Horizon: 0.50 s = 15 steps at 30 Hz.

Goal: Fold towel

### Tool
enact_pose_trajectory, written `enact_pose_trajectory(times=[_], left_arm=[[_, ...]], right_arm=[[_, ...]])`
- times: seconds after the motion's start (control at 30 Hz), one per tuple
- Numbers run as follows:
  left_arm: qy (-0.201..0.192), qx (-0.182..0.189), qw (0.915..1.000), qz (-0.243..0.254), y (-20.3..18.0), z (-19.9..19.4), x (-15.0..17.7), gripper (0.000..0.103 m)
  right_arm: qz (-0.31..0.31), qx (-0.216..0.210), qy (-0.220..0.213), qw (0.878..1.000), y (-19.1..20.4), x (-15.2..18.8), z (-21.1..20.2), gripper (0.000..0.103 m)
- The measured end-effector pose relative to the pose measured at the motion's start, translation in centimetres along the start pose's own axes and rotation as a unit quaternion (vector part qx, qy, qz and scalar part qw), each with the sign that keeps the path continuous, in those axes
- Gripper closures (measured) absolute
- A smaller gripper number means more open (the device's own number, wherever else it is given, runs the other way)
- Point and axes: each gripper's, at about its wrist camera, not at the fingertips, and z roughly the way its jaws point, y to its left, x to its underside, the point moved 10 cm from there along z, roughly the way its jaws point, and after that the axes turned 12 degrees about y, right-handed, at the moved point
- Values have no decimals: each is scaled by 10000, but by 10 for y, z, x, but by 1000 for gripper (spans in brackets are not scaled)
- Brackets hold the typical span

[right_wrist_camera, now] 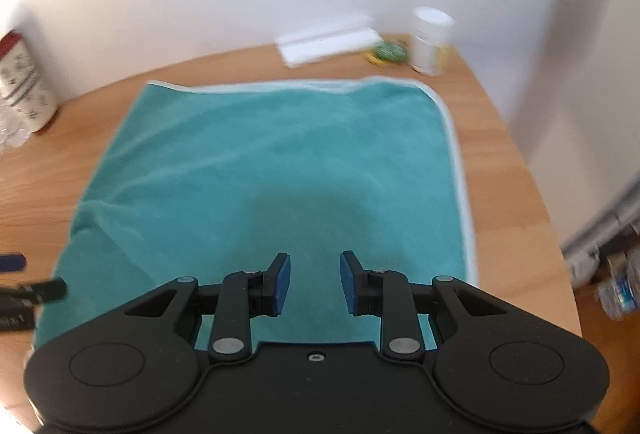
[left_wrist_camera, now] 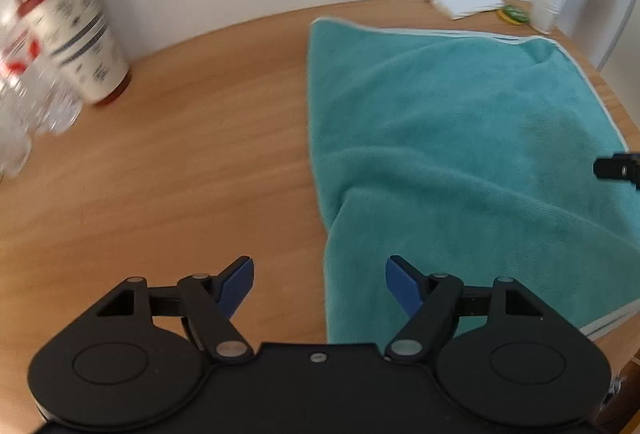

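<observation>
Left wrist view shows my left gripper [left_wrist_camera: 320,280] spread wide with nothing between its blue pads [left_wrist_camera: 236,284], hovering above the near left edge of the teal towel [left_wrist_camera: 460,138]. I hold it there, I judge, because that edge is where a fold would start. The towel lies flat on the wooden table [left_wrist_camera: 180,162], its white-trimmed far edge toward the wall, with a soft ridge near its near left corner. My right gripper [right_wrist_camera: 315,280] is also parted and empty, poised over the near middle of the cloth, its shadow falling on the pile ahead. A red-lidded cup [left_wrist_camera: 76,34] stands far left, well clear; a white bottle [right_wrist_camera: 432,40] and folded paper [right_wrist_camera: 328,38] sit beyond the far edge.
</observation>
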Motion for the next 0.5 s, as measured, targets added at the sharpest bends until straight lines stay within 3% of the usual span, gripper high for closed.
enact_pose_trajectory(times=[0.1, 0.17, 0.27, 0.33, 0.5], left_arm=[[91, 142, 9995, -270, 6, -5, 6, 30], [242, 281, 9983, -452, 6, 0, 12, 47], [228, 474, 9977, -428, -3, 11, 10, 62], [229, 543, 9977, -324, 2, -12, 15, 78], [280, 610, 9976, -165, -6, -8, 5, 87]], right_arm=[[-245, -227, -32, 9994, 16, -20, 2, 73], [-455, -449, -74, 9979, 35, -41, 7, 73], [-588, -662, 0, 9961, 56, -65, 24, 80], [-611, -695, 52, 9957, 63, -72, 33, 83], [-535, -1062, 395, 9921, 92, -89, 61, 88]])
